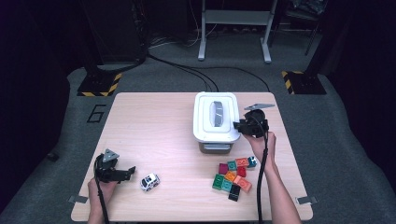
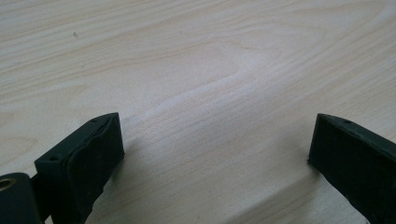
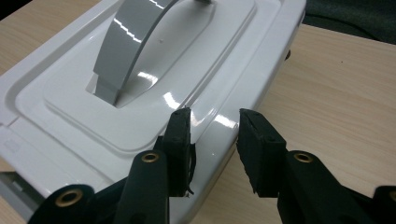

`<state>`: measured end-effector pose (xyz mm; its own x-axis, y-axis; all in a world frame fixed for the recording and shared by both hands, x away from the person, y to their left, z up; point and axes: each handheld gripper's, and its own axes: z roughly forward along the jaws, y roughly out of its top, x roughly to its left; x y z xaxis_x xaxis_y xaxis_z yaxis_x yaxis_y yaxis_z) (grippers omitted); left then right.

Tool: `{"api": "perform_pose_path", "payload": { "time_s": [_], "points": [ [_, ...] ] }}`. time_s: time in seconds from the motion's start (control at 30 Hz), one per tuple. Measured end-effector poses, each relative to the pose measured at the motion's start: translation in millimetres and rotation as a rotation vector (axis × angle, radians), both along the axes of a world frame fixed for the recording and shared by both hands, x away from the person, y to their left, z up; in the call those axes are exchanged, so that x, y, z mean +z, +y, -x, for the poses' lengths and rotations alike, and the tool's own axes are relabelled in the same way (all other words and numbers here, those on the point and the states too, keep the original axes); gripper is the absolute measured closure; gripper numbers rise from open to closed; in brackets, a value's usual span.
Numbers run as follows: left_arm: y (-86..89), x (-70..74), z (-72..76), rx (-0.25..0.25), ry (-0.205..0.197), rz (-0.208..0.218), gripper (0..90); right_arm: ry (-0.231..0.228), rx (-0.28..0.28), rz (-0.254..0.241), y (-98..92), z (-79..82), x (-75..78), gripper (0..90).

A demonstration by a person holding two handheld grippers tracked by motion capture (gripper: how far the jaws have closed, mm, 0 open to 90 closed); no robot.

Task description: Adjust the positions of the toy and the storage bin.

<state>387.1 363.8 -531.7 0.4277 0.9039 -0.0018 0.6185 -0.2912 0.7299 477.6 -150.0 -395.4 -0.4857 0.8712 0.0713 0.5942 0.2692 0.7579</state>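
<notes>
A white lidded box [image 1: 215, 122] with a grey handle [image 3: 128, 44] stood at the table's [image 1: 154, 121] far centre. The right gripper [image 3: 214, 140] straddled the lid's right rim, jaws narrowly parted, apparently not yet clamped. The left gripper [image 1: 125, 173] rested wide open near a toy car [image 1: 150, 182]; coloured blocks [image 1: 233, 176] lay right.

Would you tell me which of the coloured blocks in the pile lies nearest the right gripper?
The blue block at the pile's far right corner lies nearest the right gripper; the red, orange, green and black blocks sit farther toward the table's near edge.
</notes>
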Motion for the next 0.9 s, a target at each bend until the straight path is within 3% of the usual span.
{"api": "perform_pose_path", "payload": {
  "time_s": [0.2, 0.4, 0.47, 0.63, 0.77, 0.9],
  "points": [
    [0.0, 0.0, 0.0, 0.0, 0.0, 0.0, 3.0, -0.006, 0.036, -0.003, 14.2, 11.0, 1.4, 64.4],
    [0.0, 0.0, 0.0, -0.001, 0.0, -0.001, 3.0, -0.026, 0.088, 0.025, 29.6, 15.1, 3.4, 66.1],
    [0.0, 0.1, 0.0, -0.001, 0.001, -0.001, 3.0, -0.009, 0.103, 0.0, 35.7, 16.9, 5.3, 67.2],
    [0.0, 0.0, 0.1, -0.001, 0.0, 0.0, 3.0, -0.015, 0.139, 0.033, 53.0, 17.2, 5.3, 66.3],
    [0.1, 0.0, 0.0, -0.001, 0.0, 0.0, 3.0, -0.028, 0.136, 0.026, 51.1, 17.0, 5.0, 60.4],
    [0.3, 0.3, 0.0, -0.004, 0.003, 0.0, 3.0, -0.036, 0.098, 0.01, 36.1, 19.7, 5.5, 49.7]
  ]
}}
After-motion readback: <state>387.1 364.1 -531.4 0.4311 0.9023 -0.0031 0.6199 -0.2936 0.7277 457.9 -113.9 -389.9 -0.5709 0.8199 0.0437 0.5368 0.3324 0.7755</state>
